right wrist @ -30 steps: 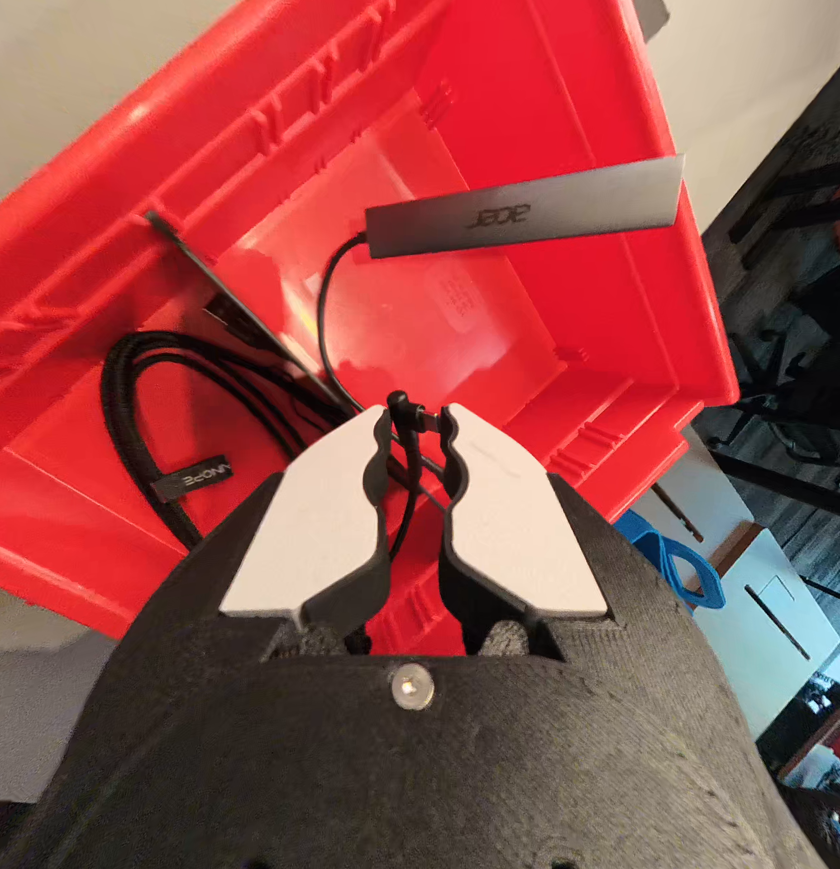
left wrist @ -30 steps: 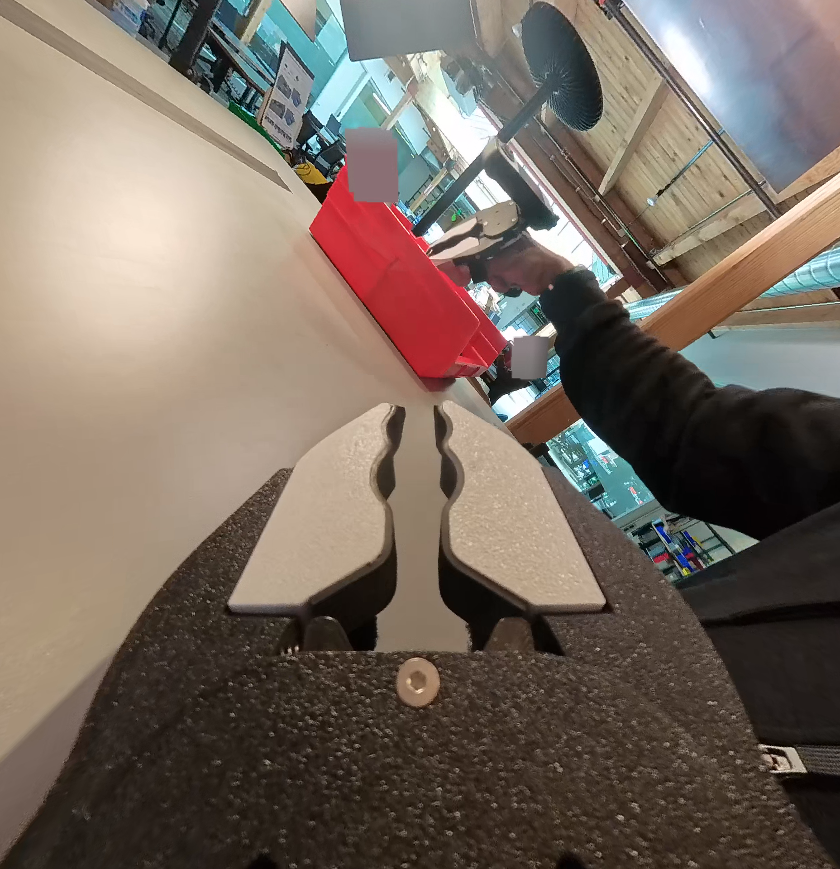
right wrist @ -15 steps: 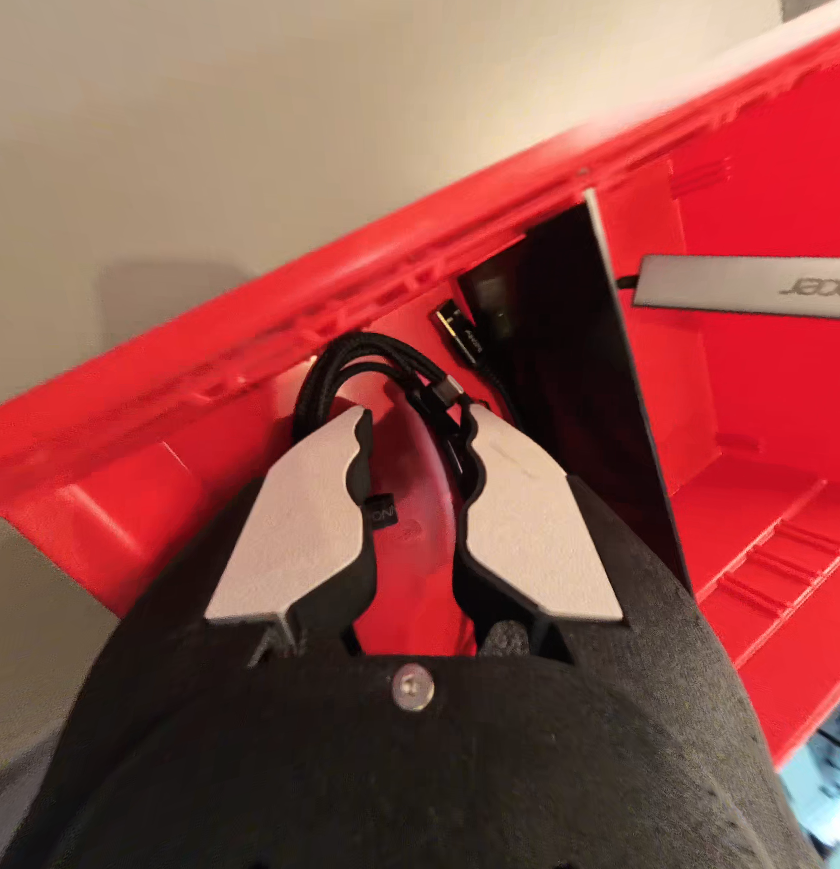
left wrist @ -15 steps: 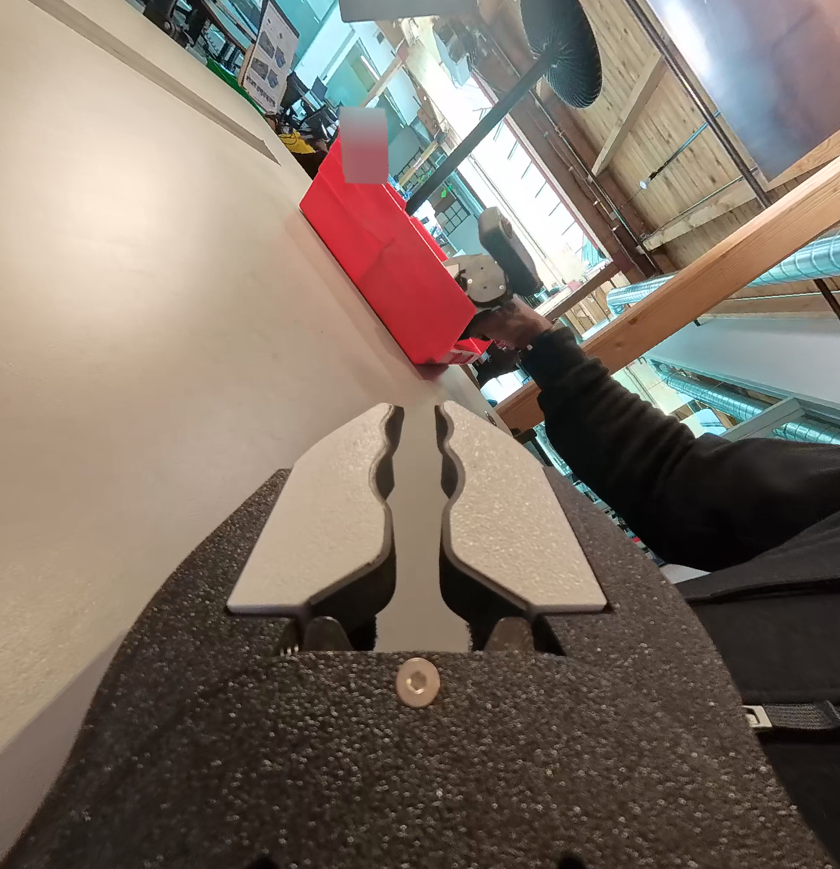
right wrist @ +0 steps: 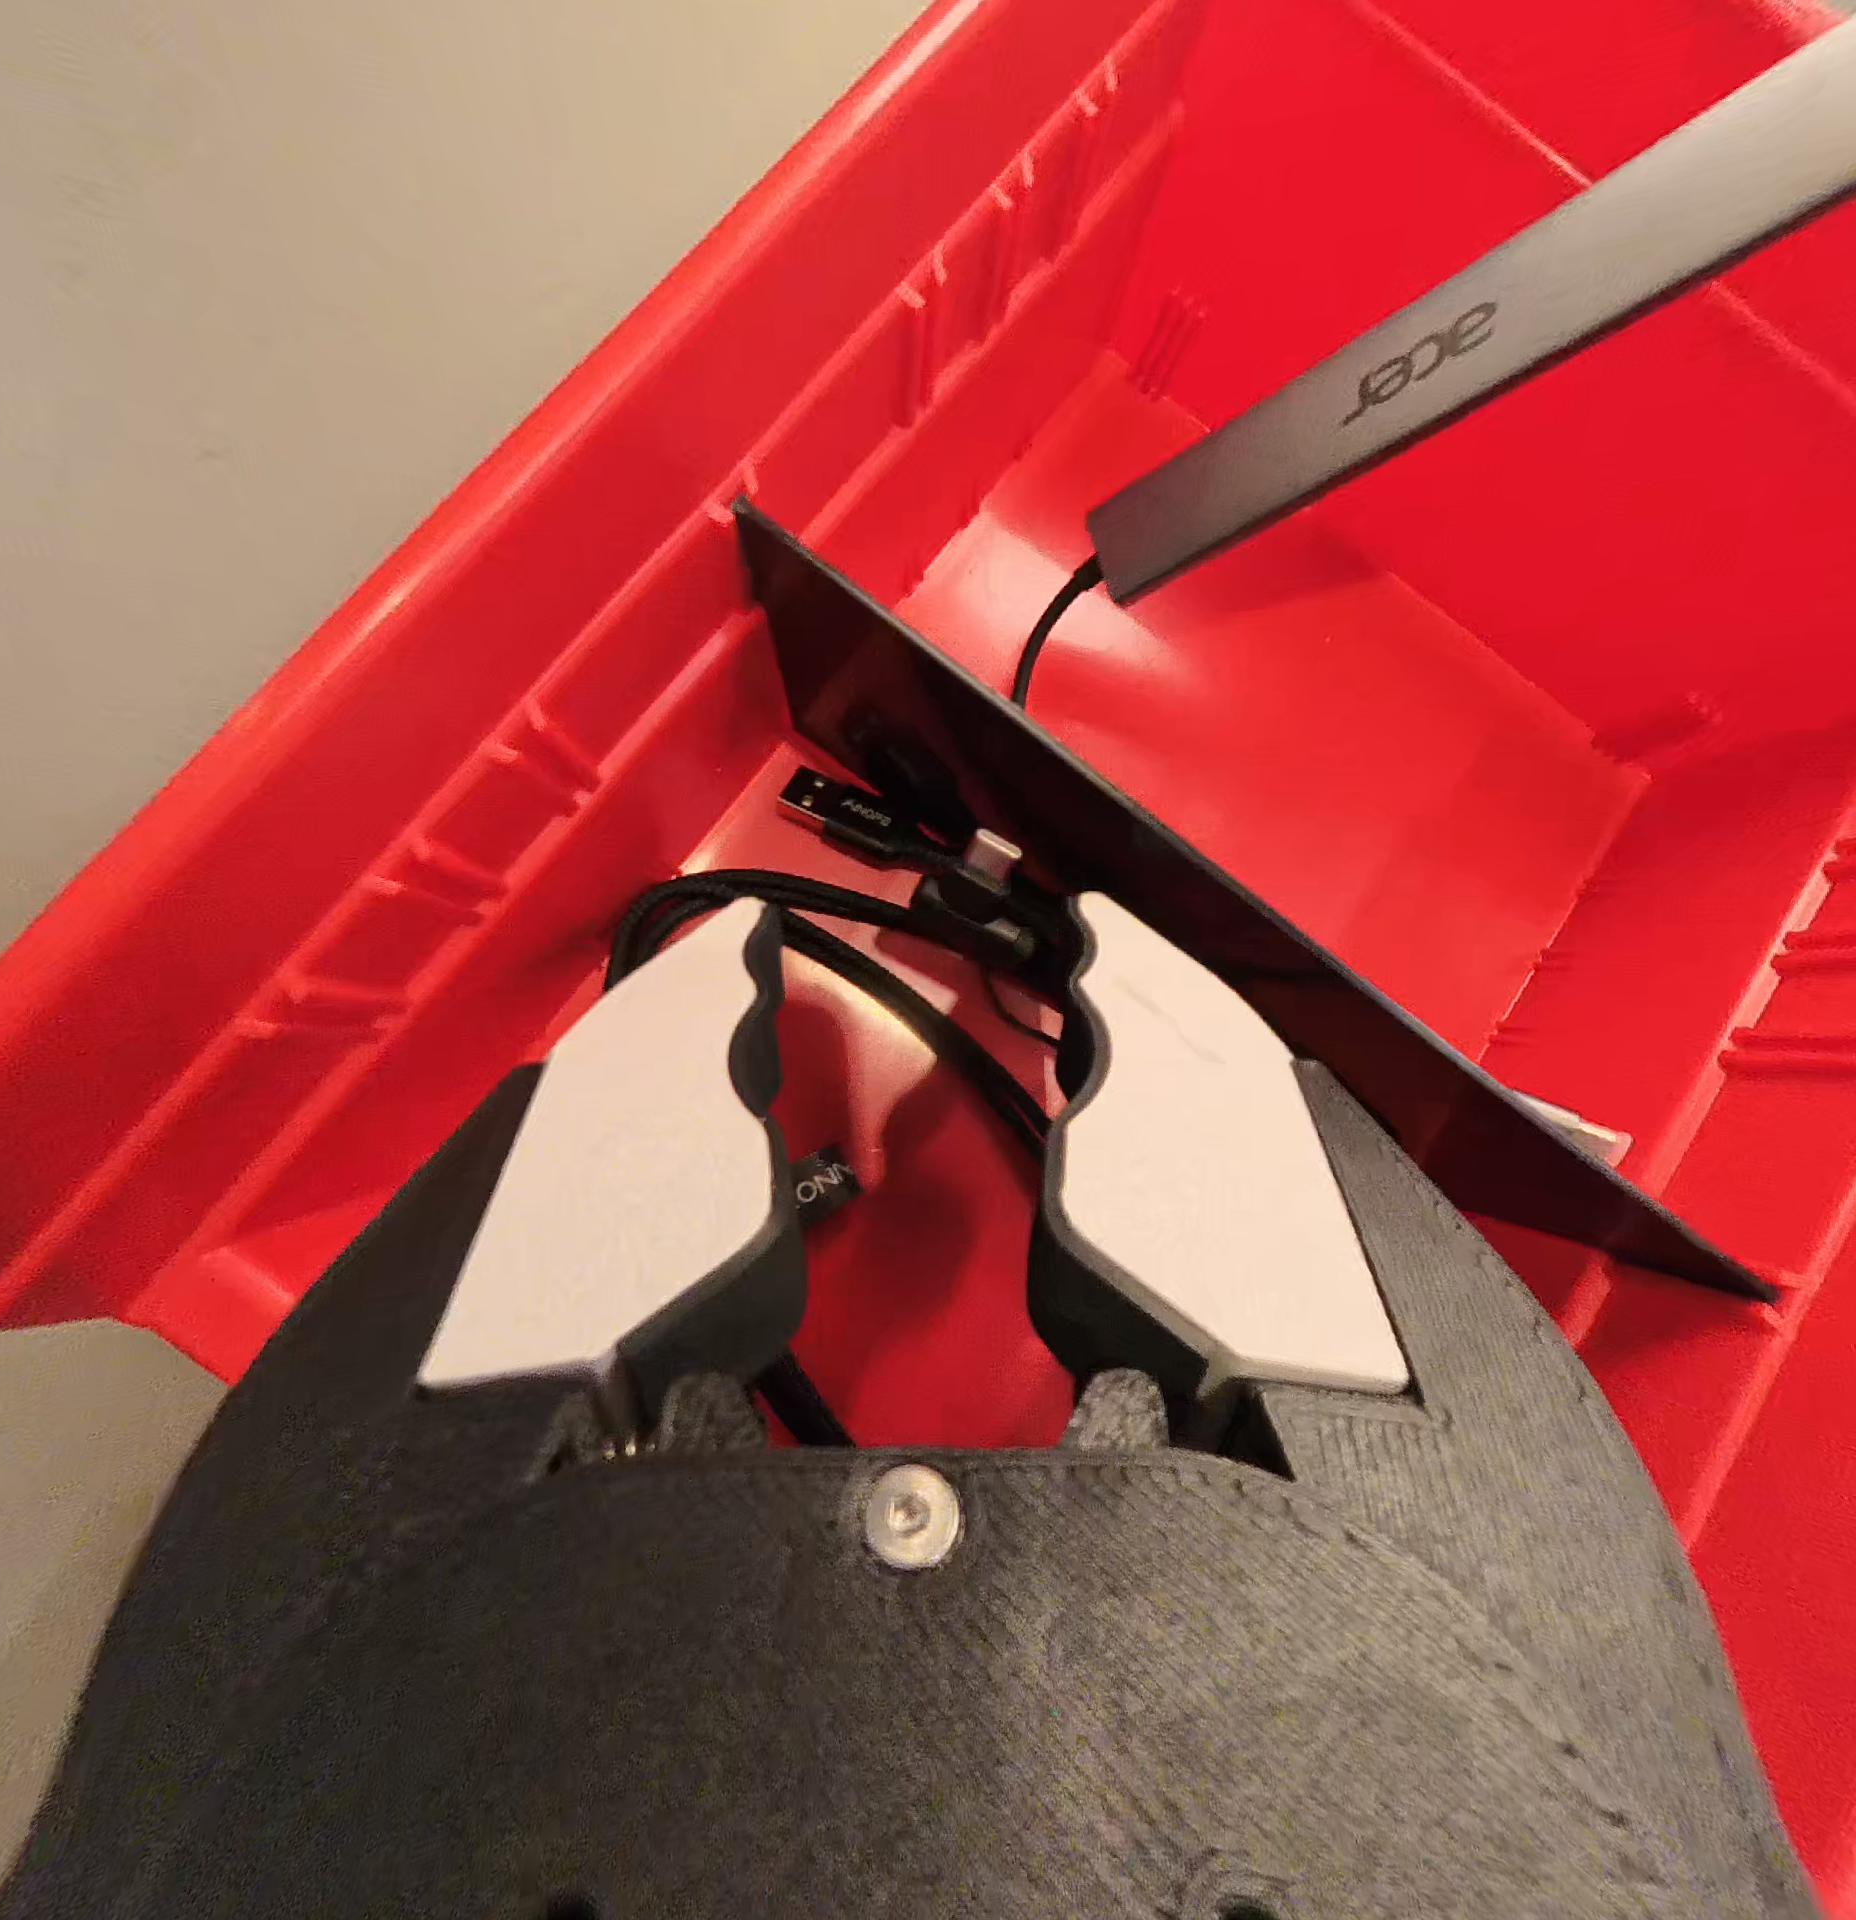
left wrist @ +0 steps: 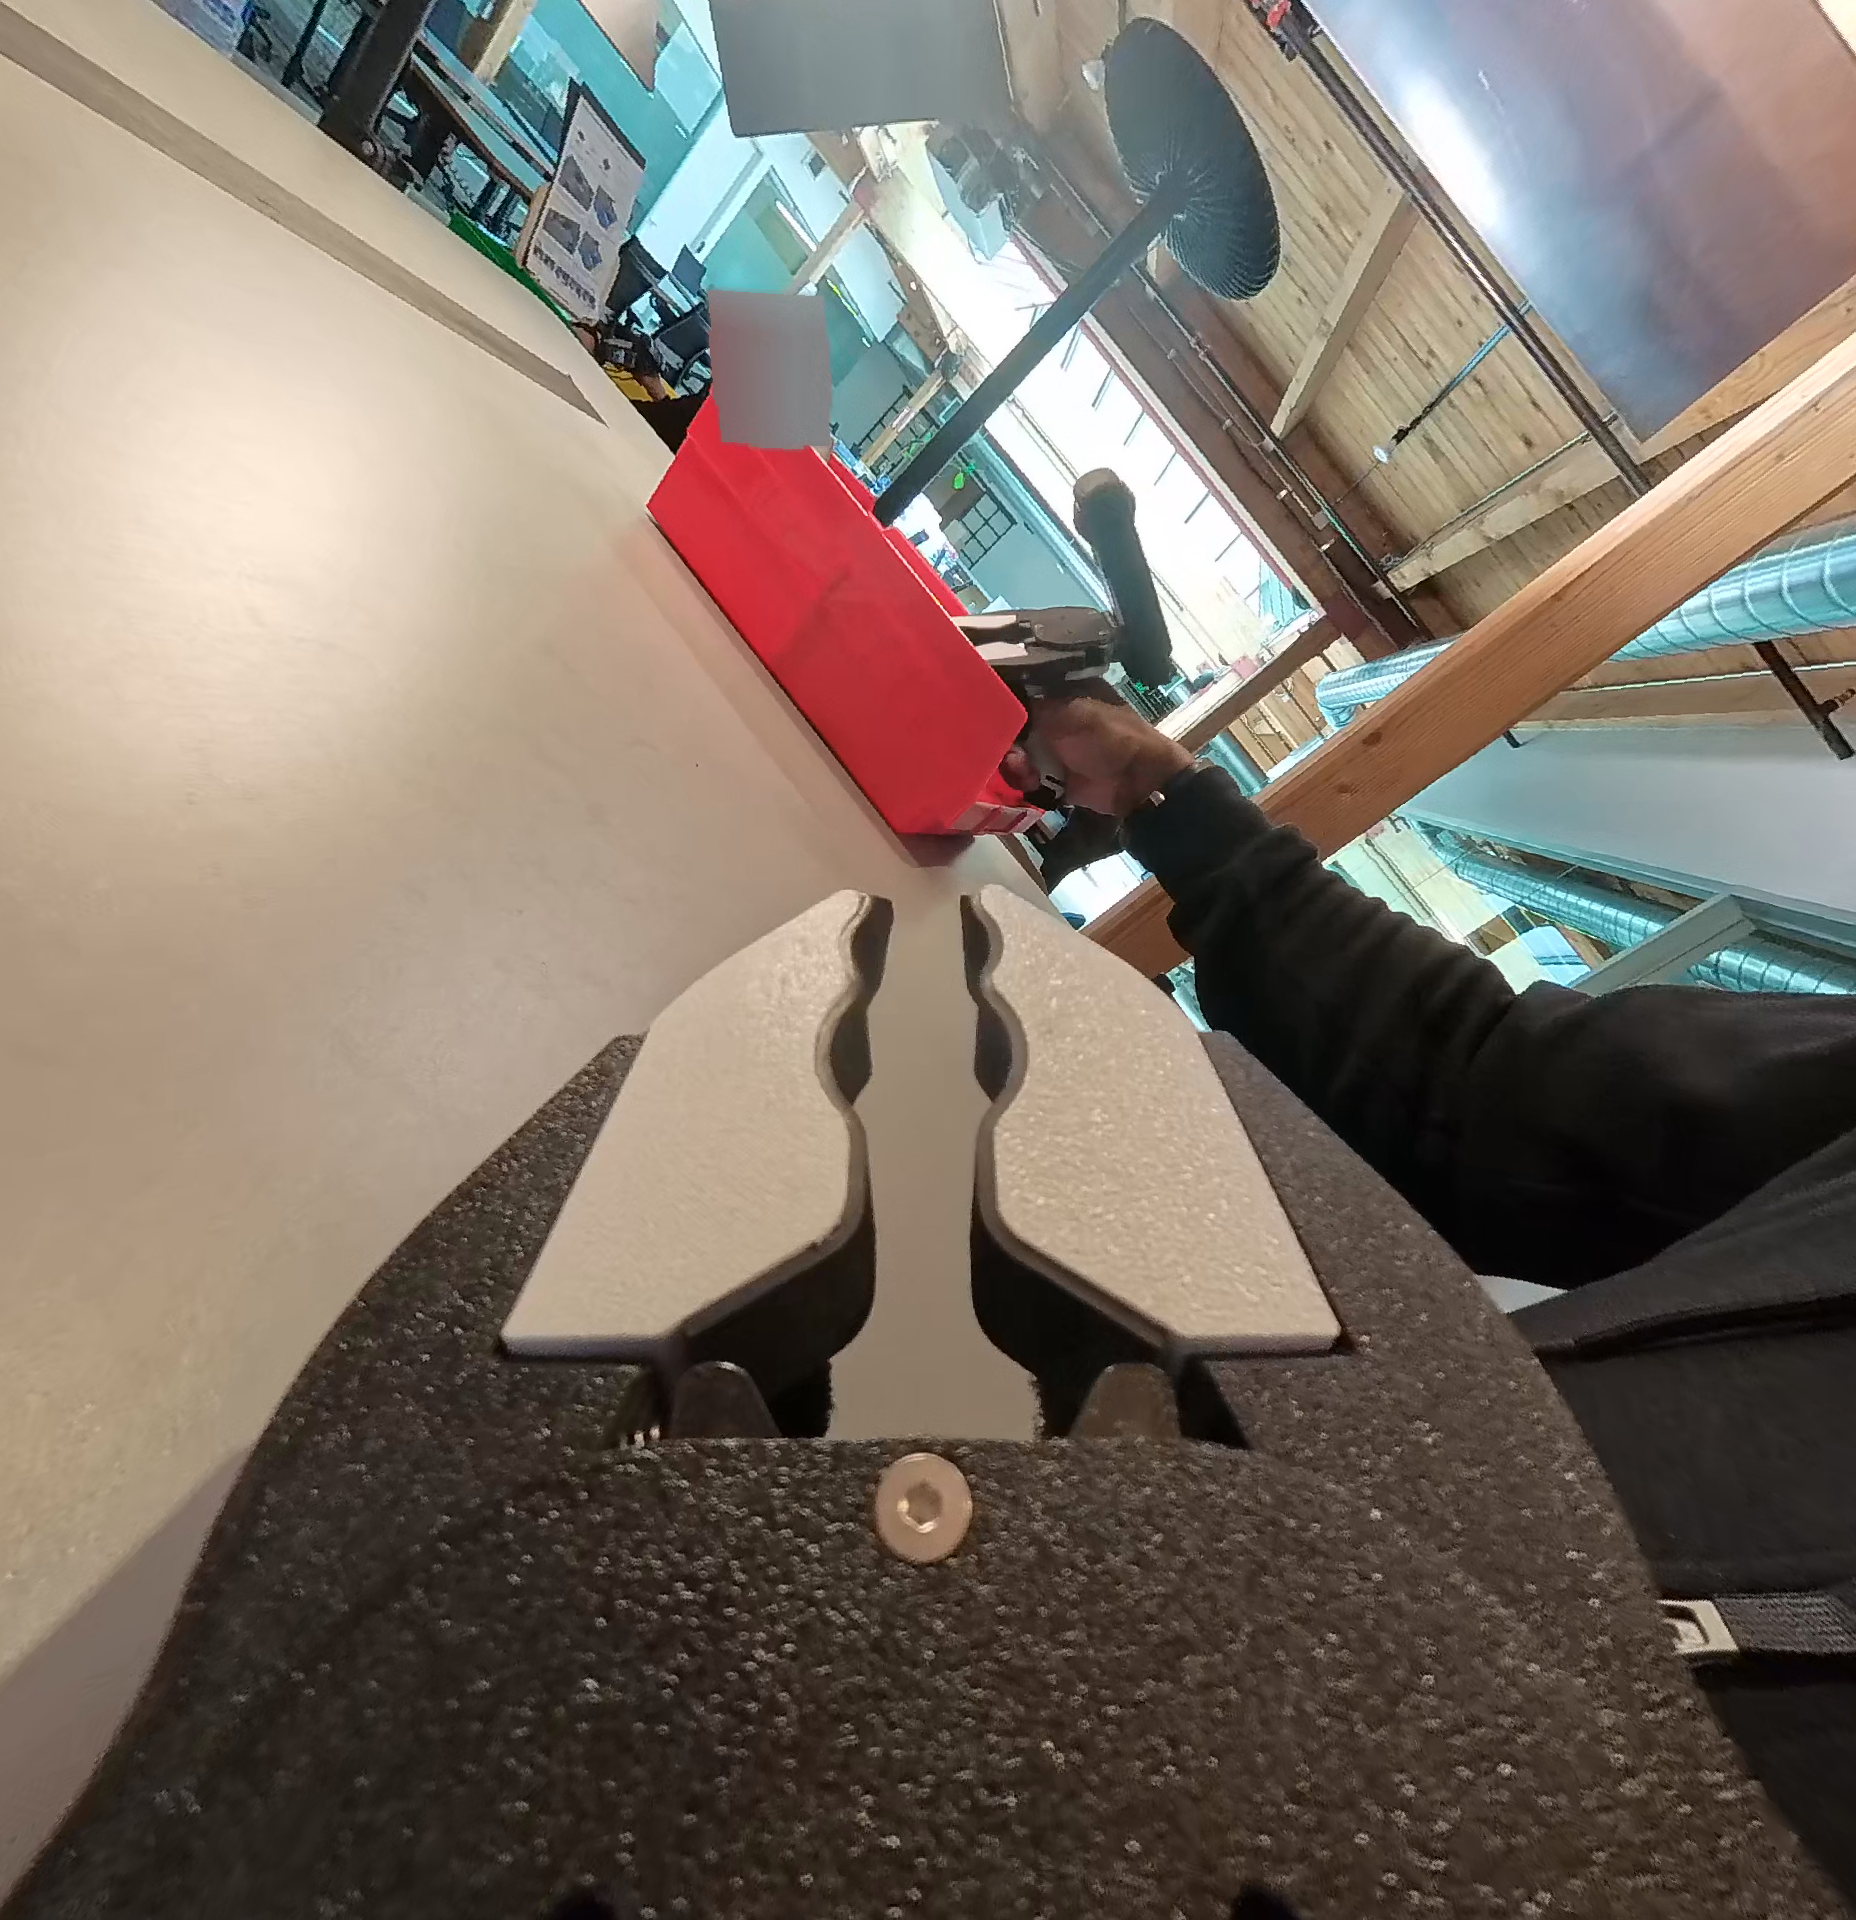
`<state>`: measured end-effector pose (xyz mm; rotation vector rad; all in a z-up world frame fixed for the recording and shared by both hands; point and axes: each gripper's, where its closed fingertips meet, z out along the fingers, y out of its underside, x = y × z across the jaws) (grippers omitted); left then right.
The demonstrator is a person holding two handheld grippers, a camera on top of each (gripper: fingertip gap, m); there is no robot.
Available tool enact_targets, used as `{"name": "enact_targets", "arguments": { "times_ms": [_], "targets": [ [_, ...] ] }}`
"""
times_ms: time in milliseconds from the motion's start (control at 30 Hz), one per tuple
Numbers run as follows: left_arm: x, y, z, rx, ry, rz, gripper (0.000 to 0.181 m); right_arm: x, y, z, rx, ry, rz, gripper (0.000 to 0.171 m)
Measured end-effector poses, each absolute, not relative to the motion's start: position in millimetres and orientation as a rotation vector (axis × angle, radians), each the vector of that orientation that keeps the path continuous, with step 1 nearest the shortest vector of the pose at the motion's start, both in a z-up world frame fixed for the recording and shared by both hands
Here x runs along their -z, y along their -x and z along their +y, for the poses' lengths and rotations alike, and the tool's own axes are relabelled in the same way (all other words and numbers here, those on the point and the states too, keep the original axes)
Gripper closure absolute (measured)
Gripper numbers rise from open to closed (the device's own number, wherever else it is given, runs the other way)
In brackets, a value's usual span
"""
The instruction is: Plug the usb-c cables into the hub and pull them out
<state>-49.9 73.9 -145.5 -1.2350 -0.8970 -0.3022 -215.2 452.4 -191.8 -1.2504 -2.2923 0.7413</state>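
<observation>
The right gripper (right wrist: 919,935) is reaching into the near compartment of the red bin (right wrist: 550,665), its jaws standing apart around the coiled black cables (right wrist: 872,935) without clamping anything. The cable plugs (right wrist: 981,857) are lying just beyond the fingertips, beside the black divider (right wrist: 1163,852). The grey hub (right wrist: 1475,343) is lying in the far compartment, across the divider, its own lead trailing down. The left gripper (left wrist: 926,914) is idling over the pale table (left wrist: 280,727), jaws slightly apart and empty. This looks like the opening step, fetching a cable; the next move is probably calling for closing on one plug.
</observation>
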Motion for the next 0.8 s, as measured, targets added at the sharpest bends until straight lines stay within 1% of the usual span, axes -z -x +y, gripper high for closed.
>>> {"name": "enact_targets", "arguments": {
  "times_ms": [100, 200, 267, 433, 600, 733, 800],
  "targets": [
    [145, 48, 72, 0.303, 1.235, -0.894, 0.166, 188, 220, 460, -0.674, 1.305, -2.207, 0.119],
    [145, 47, 69, 0.304, 1.226, -0.892, 0.166, 191, 218, 473, -0.385, 1.158, -2.198, 0.118],
    [144, 47, 68, 0.305, 1.221, -0.889, 0.166, 192, 216, 477, -0.273, 1.096, -2.187, 0.116],
    [144, 44, 64, 0.301, 1.222, -0.884, 0.166, 169, 214, 468, -0.392, 1.127, -2.094, 0.116],
    [145, 41, 49, 0.248, 1.237, -0.903, 0.166, 124, 187, 439, -0.417, 1.002, -2.046, 0.12],
    [148, 42, 24, 0.088, 1.301, -0.937, 0.165, 90, 152, 386, -0.555, 0.969, -2.041, 0.124],
    [151, 44, 6, -0.049, 1.367, -0.957, 0.165, 86, 137, 349, -0.706, 0.993, -2.063, 0.125]
  ]
}}
